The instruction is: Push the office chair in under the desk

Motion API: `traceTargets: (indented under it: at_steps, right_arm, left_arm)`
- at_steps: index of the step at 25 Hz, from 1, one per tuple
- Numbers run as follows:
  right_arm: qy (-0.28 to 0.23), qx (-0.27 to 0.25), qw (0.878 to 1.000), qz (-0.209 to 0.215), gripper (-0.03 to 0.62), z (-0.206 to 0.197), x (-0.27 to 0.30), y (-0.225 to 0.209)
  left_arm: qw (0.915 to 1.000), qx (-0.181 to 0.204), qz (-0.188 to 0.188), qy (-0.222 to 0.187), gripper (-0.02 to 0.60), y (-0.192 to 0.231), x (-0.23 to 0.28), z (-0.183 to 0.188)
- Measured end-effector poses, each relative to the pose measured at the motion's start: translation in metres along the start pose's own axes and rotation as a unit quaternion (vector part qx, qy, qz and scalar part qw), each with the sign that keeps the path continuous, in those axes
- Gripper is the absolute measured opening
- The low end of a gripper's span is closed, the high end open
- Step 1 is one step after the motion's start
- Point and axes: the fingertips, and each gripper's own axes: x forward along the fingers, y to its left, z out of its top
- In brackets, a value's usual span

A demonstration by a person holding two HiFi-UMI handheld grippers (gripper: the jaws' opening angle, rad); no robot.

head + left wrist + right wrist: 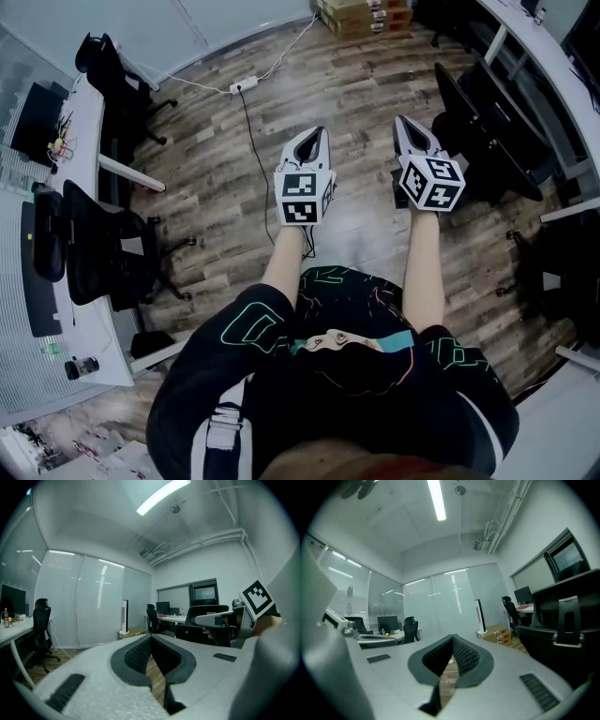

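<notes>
I stand on a wood floor with both grippers held out in front of me. My left gripper (316, 134) (151, 638) and right gripper (411, 124) (453, 638) are side by side, both shut with nothing between the jaws. A black office chair (487, 131) (565, 630) stands just right of the right gripper, out from the right desk (553, 66). It does not touch the gripper. Another black office chair (98, 248) stands at the left, beside the white desk (94, 347). A third chair (112, 70) (41, 620) is farther back on the left.
A white power strip (244, 85) with a black cable lies on the floor ahead. Cardboard boxes (366, 14) stand at the far wall. A further chair (553, 272) is at the right edge. Monitors and small items sit on the left desk.
</notes>
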Motion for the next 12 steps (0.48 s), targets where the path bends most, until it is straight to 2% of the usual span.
traceTargets:
  at_steps: [4,12]
  right_arm:
    - [0.003,0.003,1.000,-0.027,0.005,-0.001,0.008,-0.023]
    - [-0.031,0.014,0.992,-0.118,0.005,0.025,0.000,-0.096]
  left_arm:
    - [0.9997,-0.001,-0.021,0.011,0.008,-0.001,0.029,-0.004]
    - [0.9914,0.039,-0.125,0.000,0.009,-0.055,0.110,0.025]
